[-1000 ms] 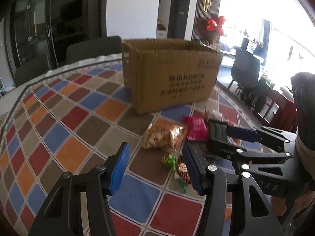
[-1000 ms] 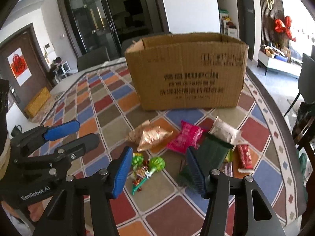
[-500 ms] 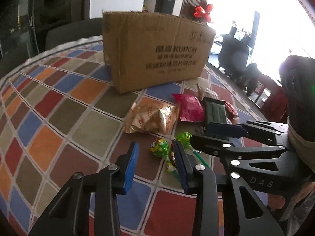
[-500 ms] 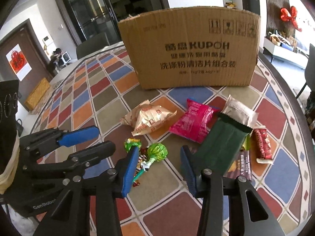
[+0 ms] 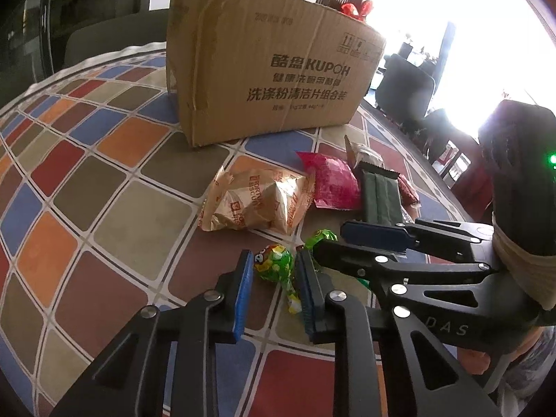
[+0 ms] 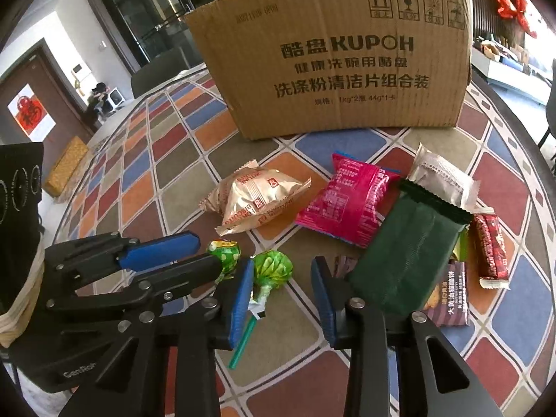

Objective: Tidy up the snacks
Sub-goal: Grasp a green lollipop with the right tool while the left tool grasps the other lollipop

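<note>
Several snacks lie before a cardboard box [image 5: 271, 80] [image 6: 340, 69]: a gold biscuit bag [image 5: 257, 205] [image 6: 257, 201], a pink bag [image 5: 333, 180] [image 6: 351, 201], a dark green pack [image 5: 380, 198] [image 6: 406, 260], a silver pack [image 6: 441, 177], a red bar [image 6: 491, 250]. My left gripper [image 5: 272, 278] sits low with its blue pads around a green-wrapped lollipop [image 5: 274, 266] [image 6: 224, 250], nearly closed on it. My right gripper [image 6: 281, 288] is open beside a second green lollipop [image 6: 272, 271], whose stick runs past the left pad.
The round table has a multicoloured checked cloth [image 5: 104, 173] [image 6: 166, 160]. A purple snack pack [image 6: 451, 299] lies under the green pack. Dark chairs [image 5: 403, 83] stand beyond the table's right edge. The box blocks the far side.
Both grippers moved forward and down toward the lollipops. The left jaws narrowed from wide open to close around a lollipop. The right jaws narrowed a little.
</note>
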Demonstrator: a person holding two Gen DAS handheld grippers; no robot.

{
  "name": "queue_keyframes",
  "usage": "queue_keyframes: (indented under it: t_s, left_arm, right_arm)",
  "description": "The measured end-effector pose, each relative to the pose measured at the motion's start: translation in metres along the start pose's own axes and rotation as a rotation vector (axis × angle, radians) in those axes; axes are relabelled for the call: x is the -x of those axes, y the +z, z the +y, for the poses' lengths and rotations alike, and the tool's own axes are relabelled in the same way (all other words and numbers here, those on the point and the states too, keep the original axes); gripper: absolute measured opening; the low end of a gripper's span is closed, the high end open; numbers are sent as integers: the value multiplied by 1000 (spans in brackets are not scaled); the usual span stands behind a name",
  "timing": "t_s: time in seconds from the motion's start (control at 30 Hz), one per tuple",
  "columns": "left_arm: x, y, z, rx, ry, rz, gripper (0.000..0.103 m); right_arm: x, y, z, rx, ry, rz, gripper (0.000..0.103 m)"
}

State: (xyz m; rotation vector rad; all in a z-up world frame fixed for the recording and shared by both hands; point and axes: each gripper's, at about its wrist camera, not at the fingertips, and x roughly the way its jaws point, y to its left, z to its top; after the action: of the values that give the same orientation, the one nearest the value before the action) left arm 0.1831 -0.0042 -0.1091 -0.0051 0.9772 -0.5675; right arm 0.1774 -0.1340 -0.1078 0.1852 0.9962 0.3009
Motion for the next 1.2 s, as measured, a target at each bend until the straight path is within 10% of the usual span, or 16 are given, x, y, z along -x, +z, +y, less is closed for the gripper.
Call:
queue_keyframes:
  t_s: [1.2]
  left_arm:
    - [40,7,-10,36,109,-109,23]
  right_arm:
    - [25,7,14,58,-34,-73,27]
